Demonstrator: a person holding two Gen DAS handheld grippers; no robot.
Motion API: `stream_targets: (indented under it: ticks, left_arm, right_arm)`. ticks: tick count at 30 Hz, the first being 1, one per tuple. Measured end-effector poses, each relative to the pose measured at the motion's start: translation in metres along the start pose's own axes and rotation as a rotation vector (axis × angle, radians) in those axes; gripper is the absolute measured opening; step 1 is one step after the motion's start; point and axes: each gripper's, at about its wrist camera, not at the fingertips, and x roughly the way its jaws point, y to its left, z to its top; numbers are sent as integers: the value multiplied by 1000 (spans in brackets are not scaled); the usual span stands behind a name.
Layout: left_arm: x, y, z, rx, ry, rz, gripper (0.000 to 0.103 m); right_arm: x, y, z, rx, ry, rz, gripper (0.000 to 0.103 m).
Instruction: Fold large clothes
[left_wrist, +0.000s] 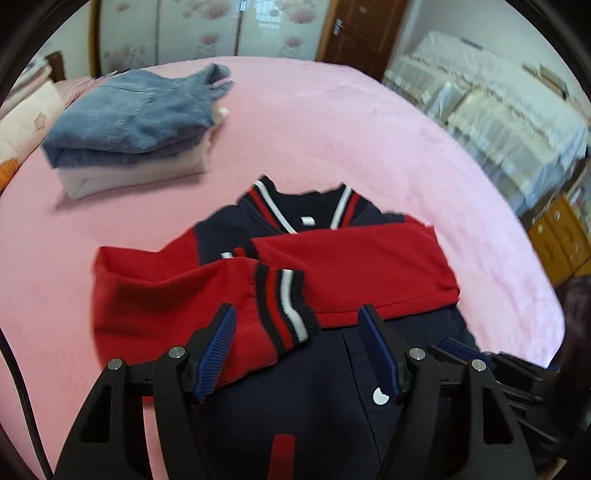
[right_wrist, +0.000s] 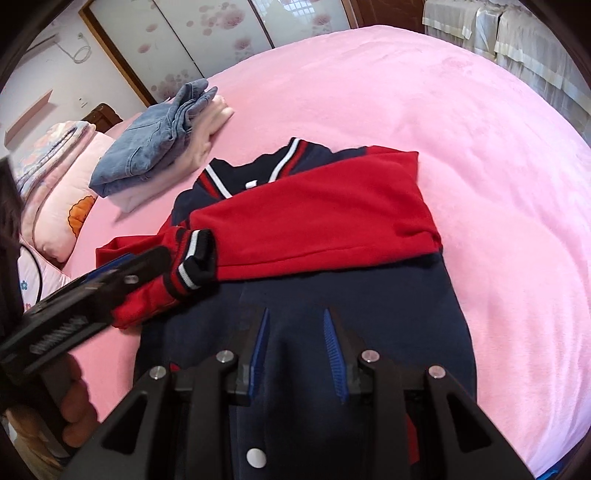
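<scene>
The navy-and-red knit-trimmed jacket (right_wrist: 332, 295) lies face up on the pink bed (right_wrist: 480, 147), both red sleeves folded across its chest. The left gripper (left_wrist: 299, 314) fingers stand wide, empty. The right gripper (right_wrist: 295, 314) fingers stand narrow, holding nothing.

Bright, even daylight, fisheye views.
Edges bend and darken to black; folded clothes (left_wrist: 129, 129) and curtains (left_wrist: 498, 110) smeared by motion blur; soft shadows on pink bedspread (right_wrist: 480, 147).
</scene>
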Motion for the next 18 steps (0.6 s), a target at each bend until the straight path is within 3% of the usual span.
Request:
stream_targets:
  ticks: [5,10,18]
  left_arm:
    - [-34,38,-18,-104,-76,89,67]
    - [-45,79,-44,-178,-59,250,67]
    - [-33,114,-70,-255,6,267,67]
  right_arm:
    - [7,7,4,12,8,58,31]
    - [16,29,12,-25,15,123,52]
    - [61,51,28,17,109,245,53]
